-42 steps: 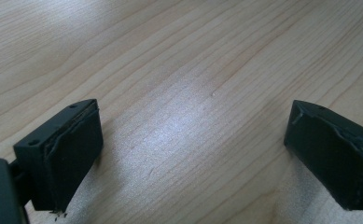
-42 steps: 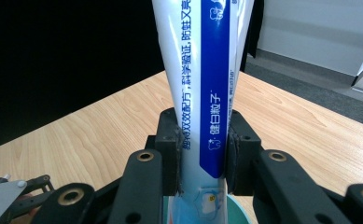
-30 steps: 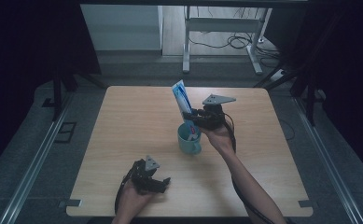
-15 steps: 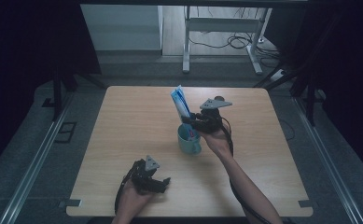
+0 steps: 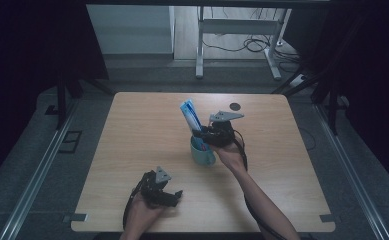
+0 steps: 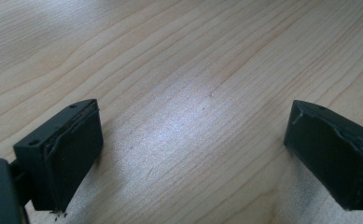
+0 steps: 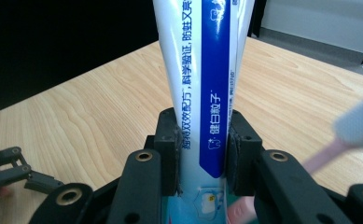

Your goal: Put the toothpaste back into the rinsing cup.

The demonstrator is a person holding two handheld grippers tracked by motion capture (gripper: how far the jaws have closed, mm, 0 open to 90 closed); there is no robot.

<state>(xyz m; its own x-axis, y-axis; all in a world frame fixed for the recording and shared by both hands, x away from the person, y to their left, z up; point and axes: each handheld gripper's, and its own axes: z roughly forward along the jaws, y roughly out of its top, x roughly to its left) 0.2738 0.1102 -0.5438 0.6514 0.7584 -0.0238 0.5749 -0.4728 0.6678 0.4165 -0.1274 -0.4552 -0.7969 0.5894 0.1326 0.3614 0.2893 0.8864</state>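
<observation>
1. Pale wood grain covered the desk [image 5: 132,150], which stood on a grey floor with dark surroundings on both sides.
2. At the cup [image 5: 202,152], near the middle of the desk, the right gripper [image 5: 205,135] was clamped on a toothpaste tube [image 5: 189,114]; in the right gripper view its jaws pressed the tube's [image 7: 202,84] lower body from both sides.
3. The tube was white with a blue band and printed characters, and it rose out of the cup, leaning away from the person and toward the desk's left side.
4. A pink-handled toothbrush [image 7: 352,130] with a pale head showed blurred just beside the tube in the right gripper view; its lower end seemed to sit in the cup.
5. The cup was light teal and stood upright on the desk, directly under the right gripper.
6. Well apart from the cup, toward the person's edge of the desk and to its left, the left gripper [image 5: 171,196] rested low in the person's hand.
7. Its jaws stood wide apart over bare wood in the left gripper view [image 6: 193,154], with nothing between them.
8. A small dark round mark [image 5: 235,106] lay on the desk beyond the cup, toward the far edge.
</observation>
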